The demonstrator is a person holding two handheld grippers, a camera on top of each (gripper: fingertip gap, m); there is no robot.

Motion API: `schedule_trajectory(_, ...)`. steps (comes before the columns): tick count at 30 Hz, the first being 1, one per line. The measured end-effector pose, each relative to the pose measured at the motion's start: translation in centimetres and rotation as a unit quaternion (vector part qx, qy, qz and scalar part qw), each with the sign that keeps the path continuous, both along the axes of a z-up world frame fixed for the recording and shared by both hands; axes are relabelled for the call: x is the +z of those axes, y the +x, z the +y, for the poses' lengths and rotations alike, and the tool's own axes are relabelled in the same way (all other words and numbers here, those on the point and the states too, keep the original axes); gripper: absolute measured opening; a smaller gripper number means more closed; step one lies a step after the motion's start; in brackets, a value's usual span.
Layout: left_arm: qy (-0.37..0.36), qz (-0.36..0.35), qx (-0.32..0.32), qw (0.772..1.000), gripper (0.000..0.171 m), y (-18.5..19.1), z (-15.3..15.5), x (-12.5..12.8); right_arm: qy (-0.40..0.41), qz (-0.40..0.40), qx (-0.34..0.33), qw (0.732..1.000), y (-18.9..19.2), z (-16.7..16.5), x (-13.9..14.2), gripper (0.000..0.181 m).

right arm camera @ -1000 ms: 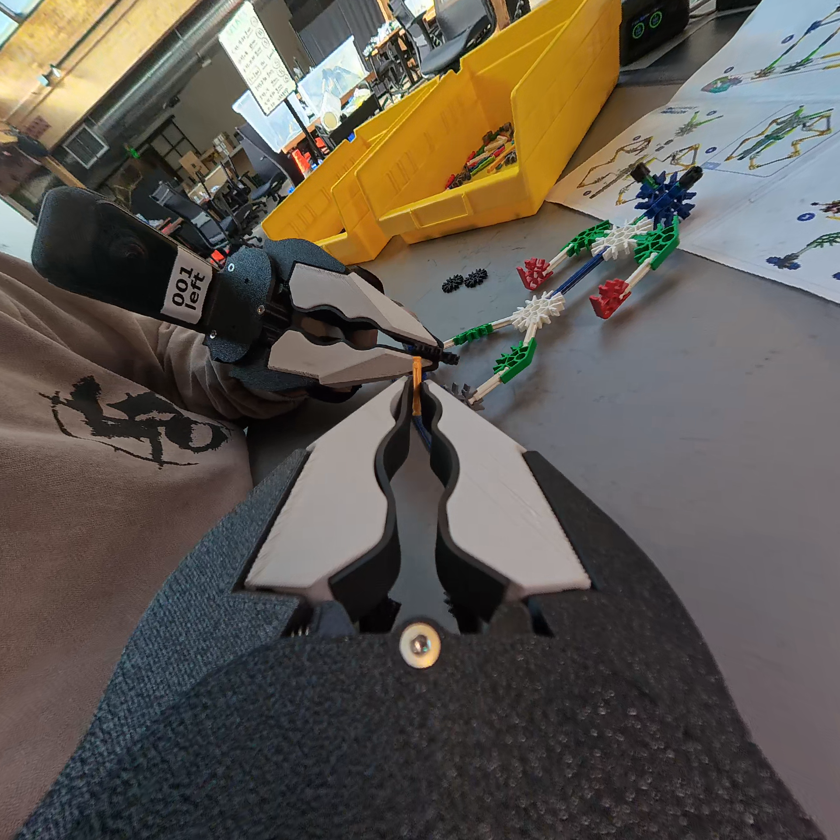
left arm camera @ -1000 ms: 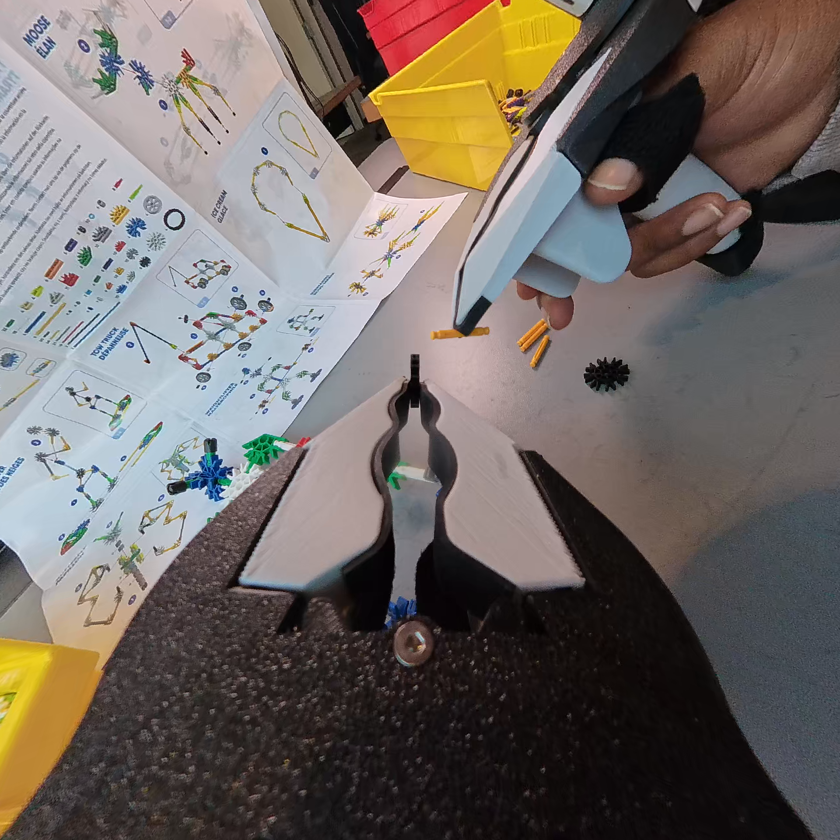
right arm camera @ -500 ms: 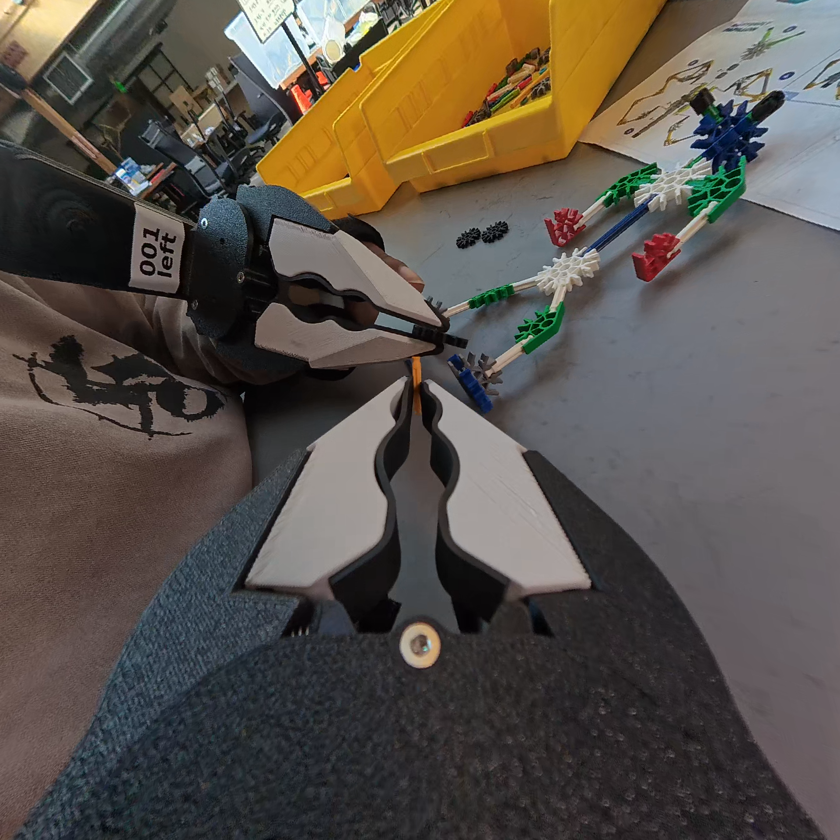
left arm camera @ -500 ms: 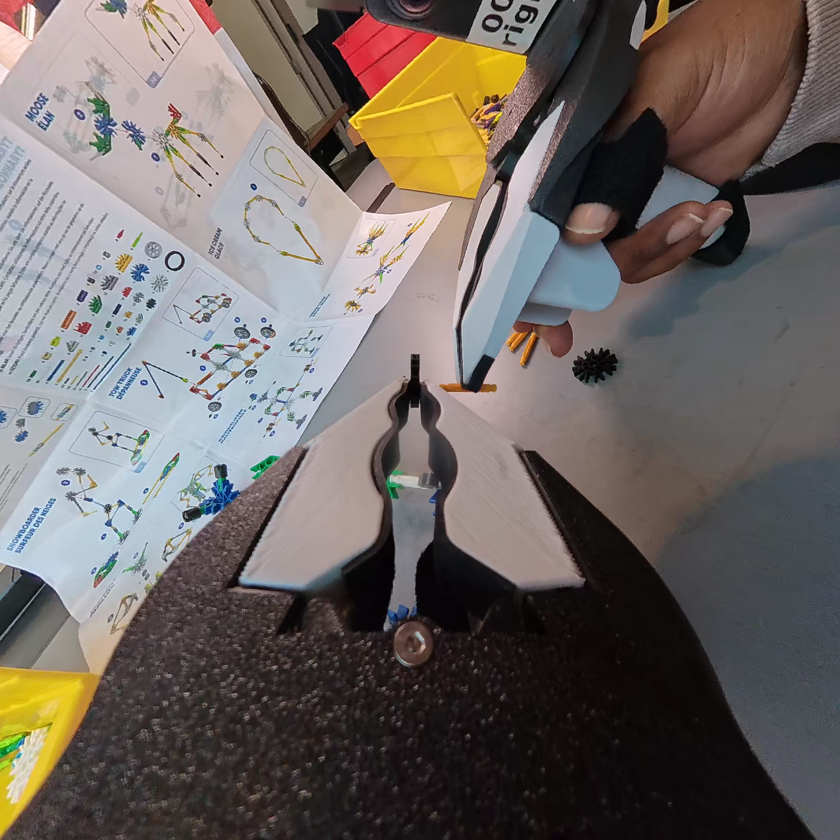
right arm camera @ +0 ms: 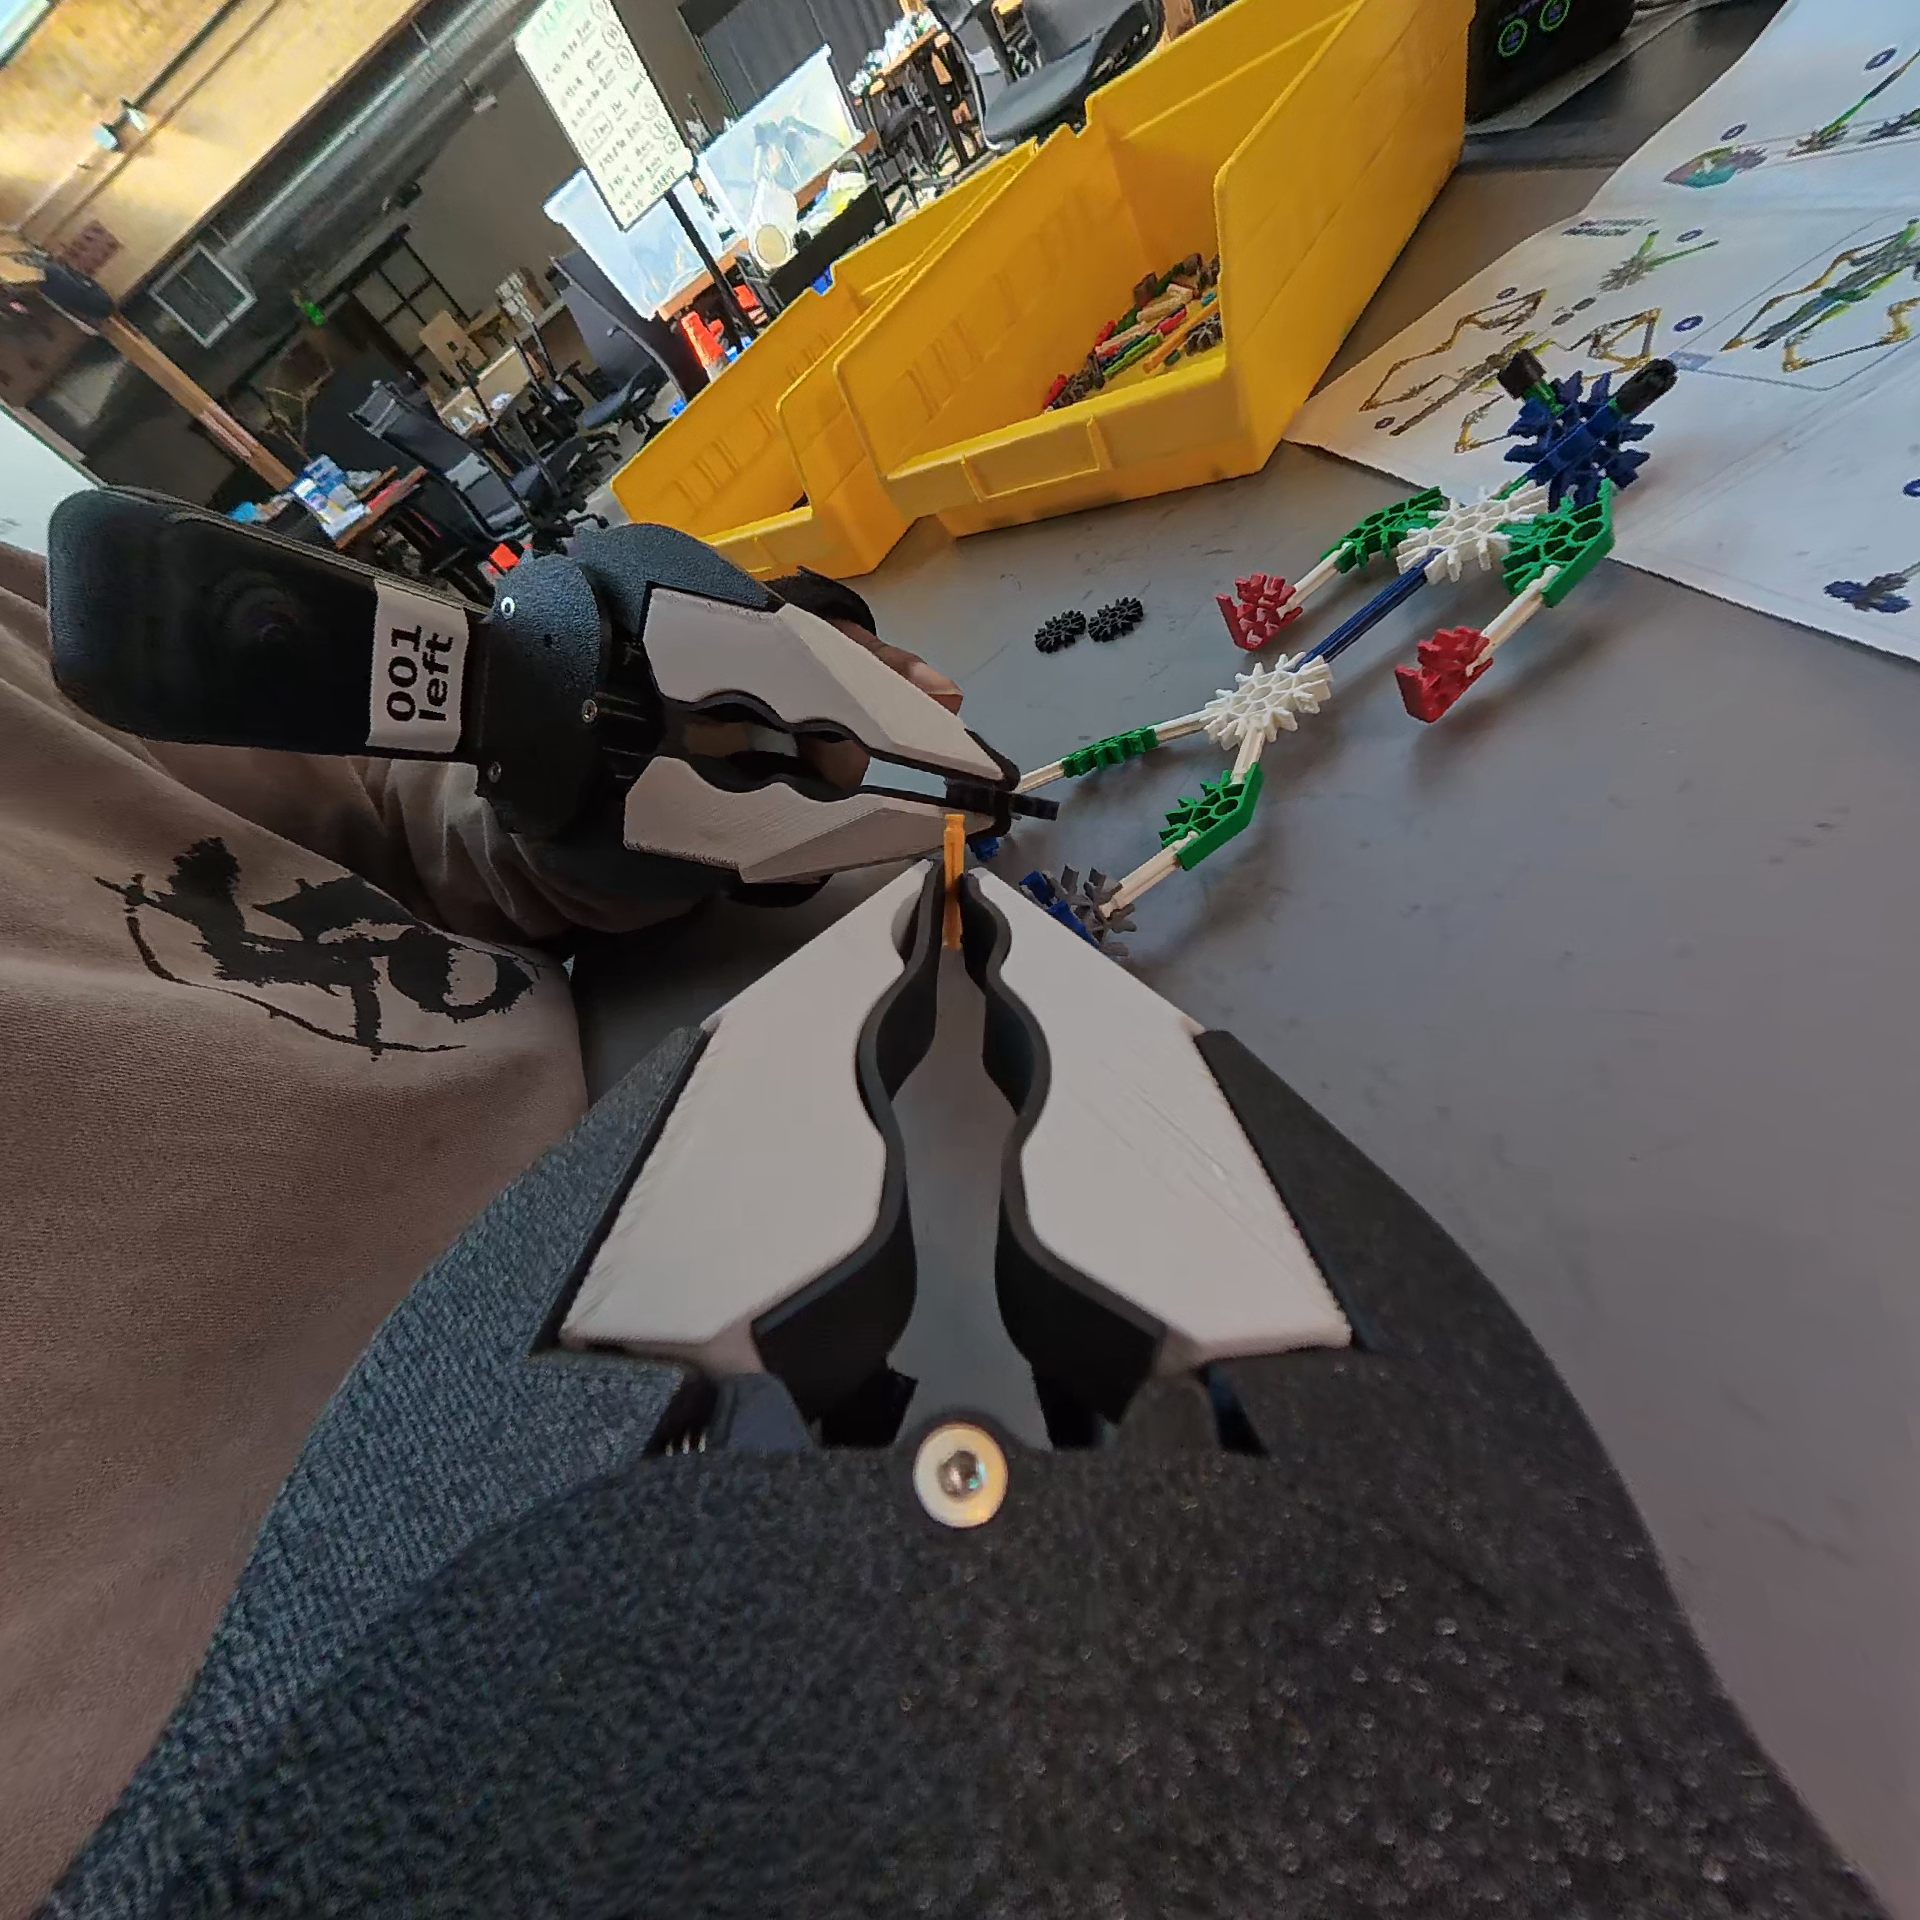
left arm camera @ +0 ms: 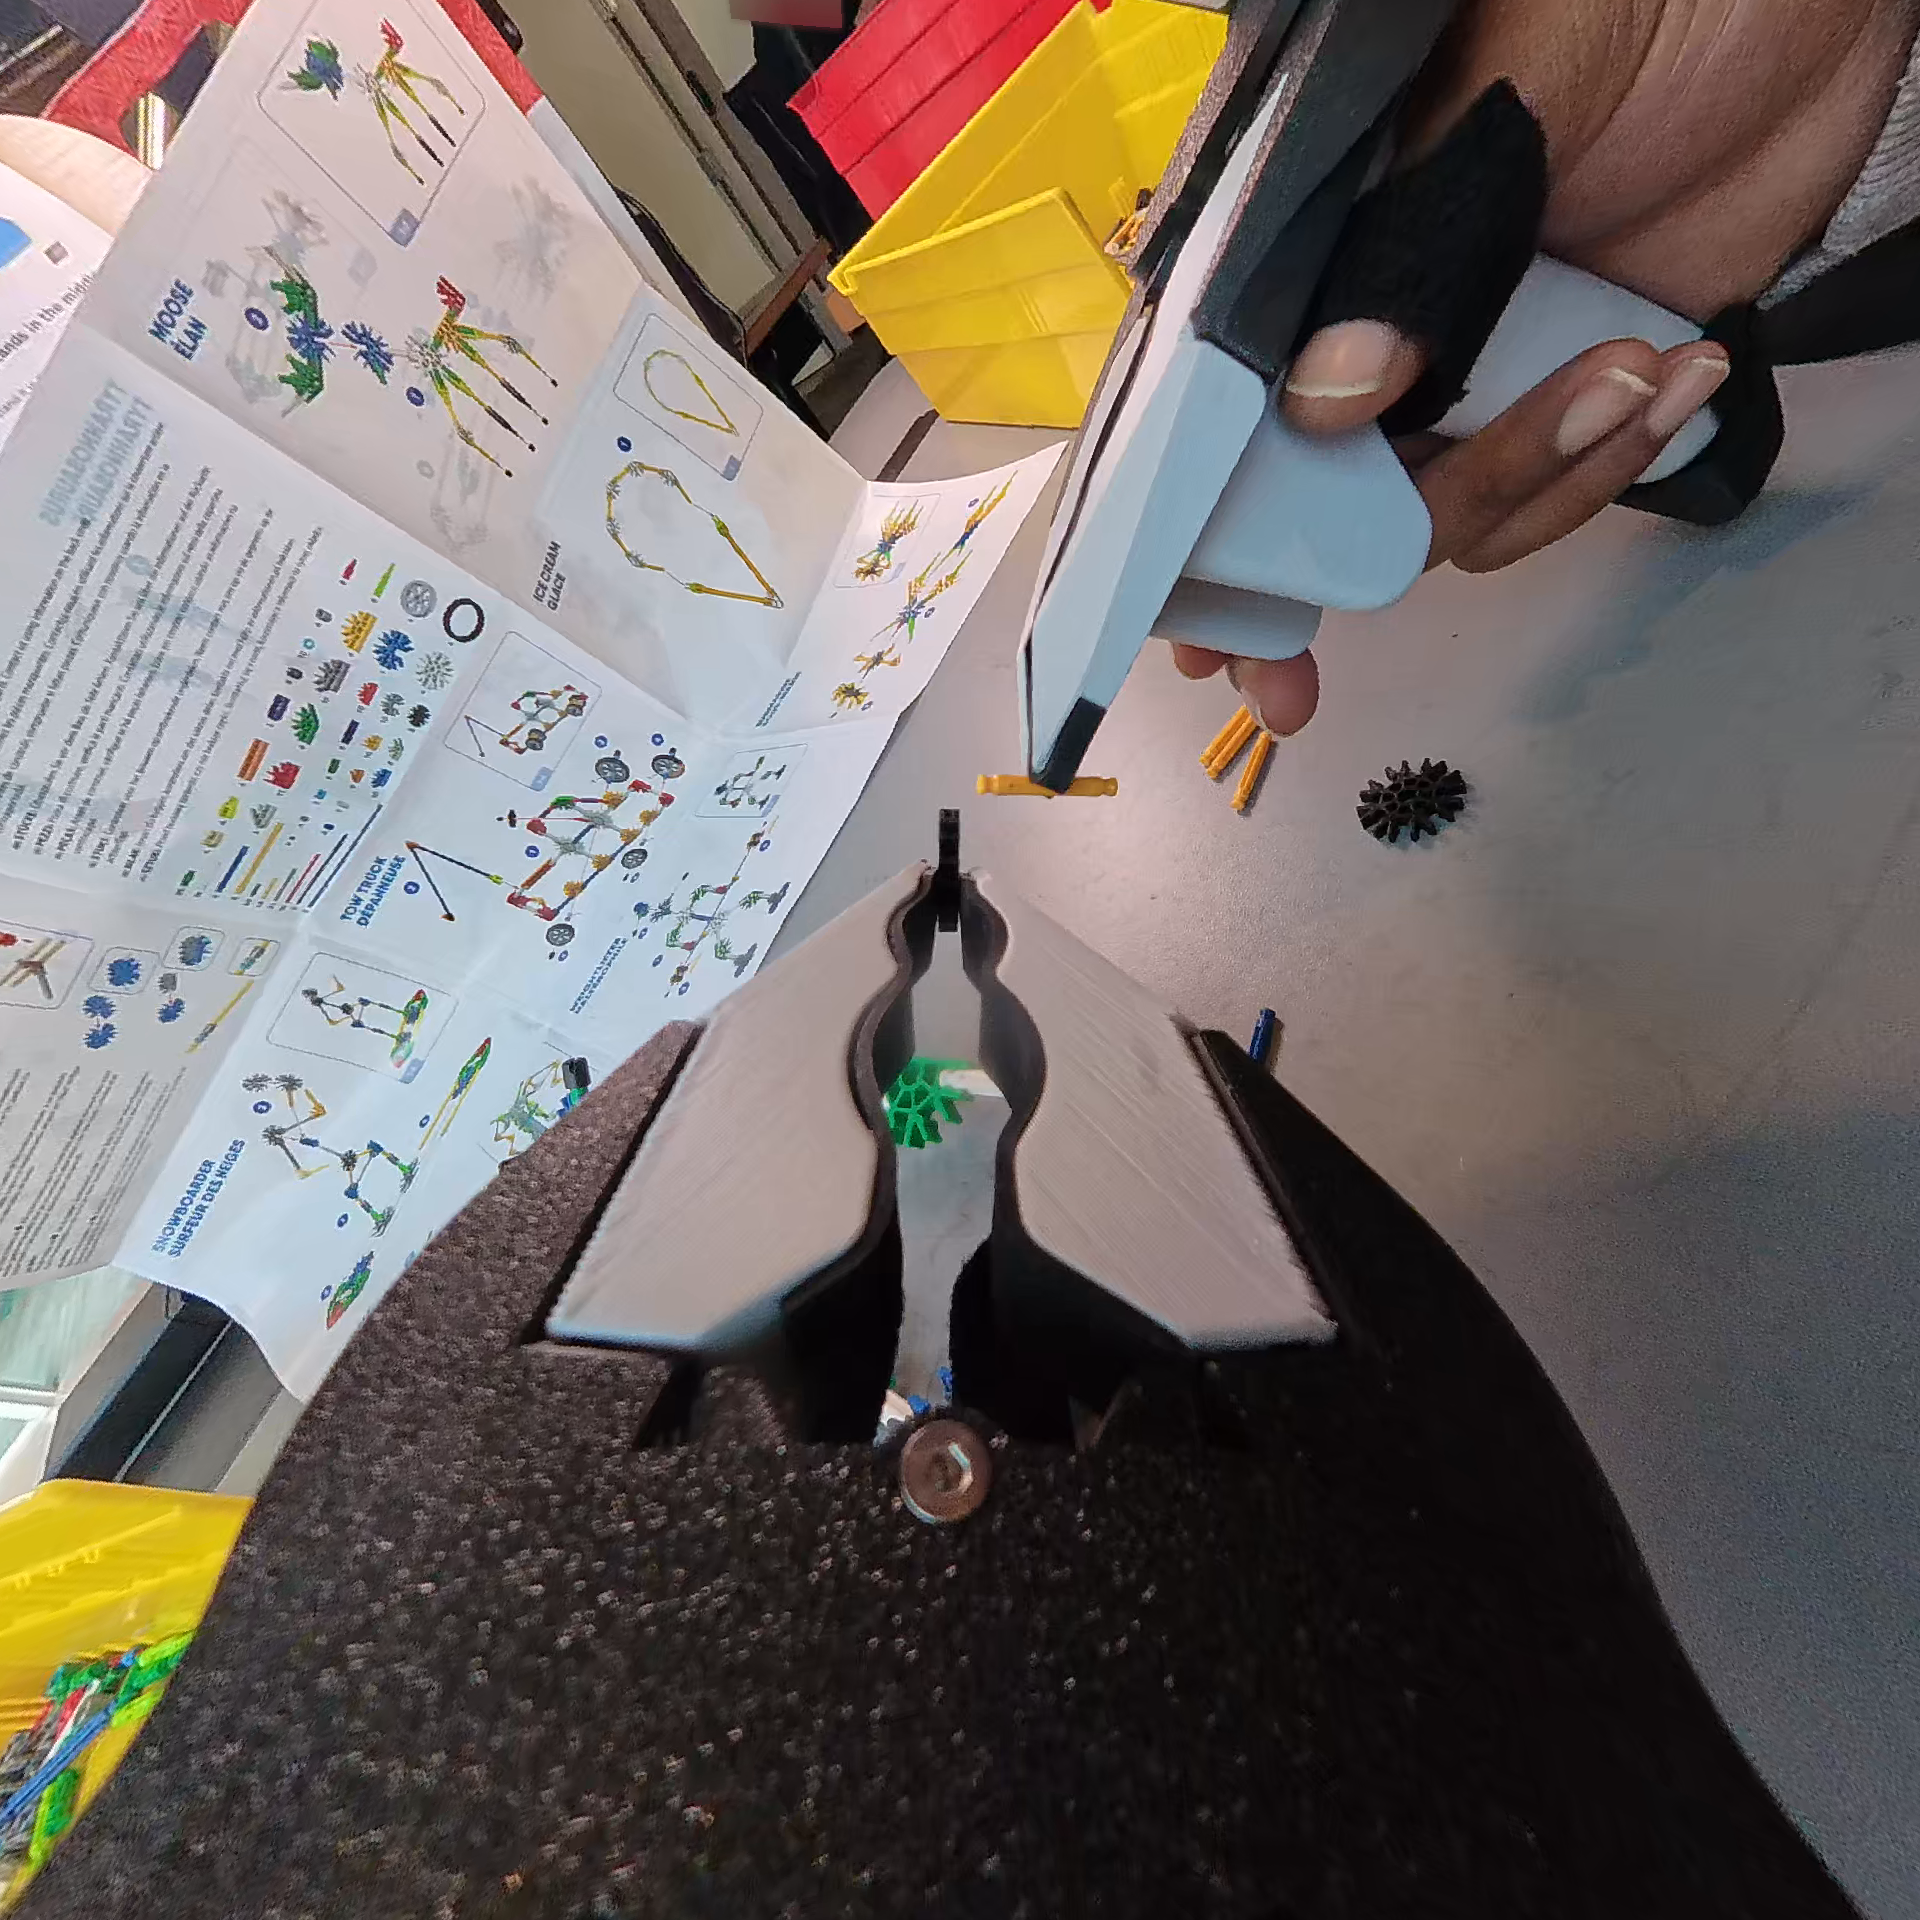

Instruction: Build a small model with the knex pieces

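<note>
Two grippers, each pinching one small toy part above the grey table [left arm camera: 1558, 1039].

Our left gripper [left arm camera: 948, 883] is closed on a small black connector [left arm camera: 948, 847]; our right gripper [right arm camera: 948, 883] is closed on a short yellow rod [right arm camera: 952, 873], which hangs level just beyond and to the right of the connector, apart from it. Nearby lie three loose yellow rods [left arm camera: 1236, 753], a black gear-like piece [left arm camera: 1411, 798], the folded instruction sheet [left arm camera: 416, 623], yellow bins [right arm camera: 1039, 343] and a part-built toy frame [right arm camera: 1403, 613]. To handle these well, we judge that both grips should stay firm and the rod end should line up squarely with the connector.
</note>
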State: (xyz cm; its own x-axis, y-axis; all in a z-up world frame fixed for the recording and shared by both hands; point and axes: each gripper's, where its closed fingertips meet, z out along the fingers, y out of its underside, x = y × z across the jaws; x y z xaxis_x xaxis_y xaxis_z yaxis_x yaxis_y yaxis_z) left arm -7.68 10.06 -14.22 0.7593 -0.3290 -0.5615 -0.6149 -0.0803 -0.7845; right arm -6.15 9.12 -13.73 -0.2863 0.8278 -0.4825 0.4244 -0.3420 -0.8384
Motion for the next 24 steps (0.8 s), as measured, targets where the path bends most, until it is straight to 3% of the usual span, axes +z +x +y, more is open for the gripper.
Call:
schedule_trajectory(13,0.045,0.103,-0.001,0.994,0.002,0.9,-0.6,0.3,-0.012,-0.002,0.011,1.0,0.1,-0.5,0.0,0.001)
schedule_trajectory(24,0.109,0.236,-0.036,0.965,0.003,1.5,-1.6,1.0,0.026,0.012,0.048,0.998,0.5,-1.6,0.1,0.0)
